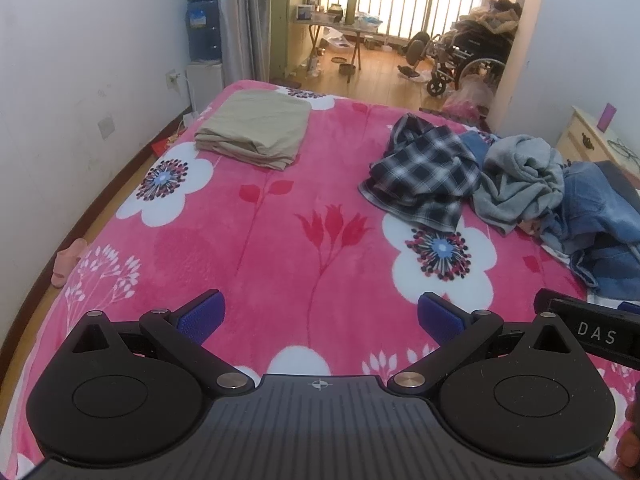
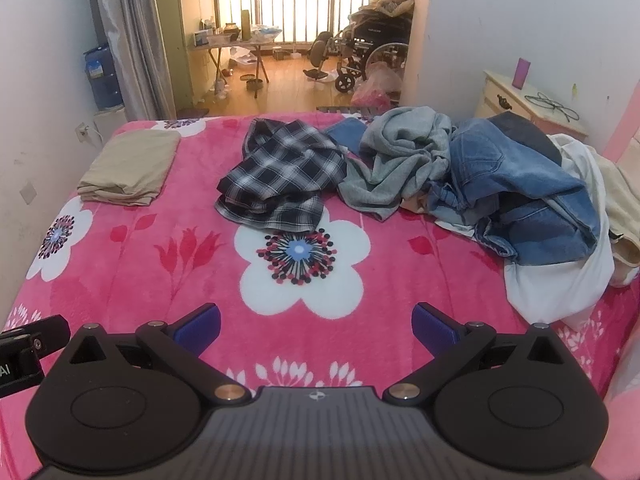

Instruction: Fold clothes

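A folded beige garment [image 1: 256, 132] [image 2: 130, 168] lies at the far left of the pink flowered bed [image 1: 280, 240] [image 2: 160, 280]. On the right side sits a crumpled heap: a black-and-white plaid shirt [image 1: 424, 176] [image 2: 280, 172], a grey sweatshirt [image 1: 520, 176] [image 2: 400, 160], blue jeans [image 1: 600, 216] [image 2: 520, 192] and a white garment [image 2: 568, 280]. My left gripper [image 1: 320, 316] hovers open over the near part of the bed with nothing between its blue pads. My right gripper [image 2: 316, 324] is open too, well short of the heap.
A cream nightstand [image 2: 520, 100] with a purple cup [image 2: 523, 73] stands right of the bed. A water dispenser [image 1: 204, 36] is at the left wall. Beyond the bed are a wheelchair [image 2: 360, 56], a folding table [image 2: 228, 46] and a balcony railing. A pink slipper [image 1: 66, 260] lies on the floor left.
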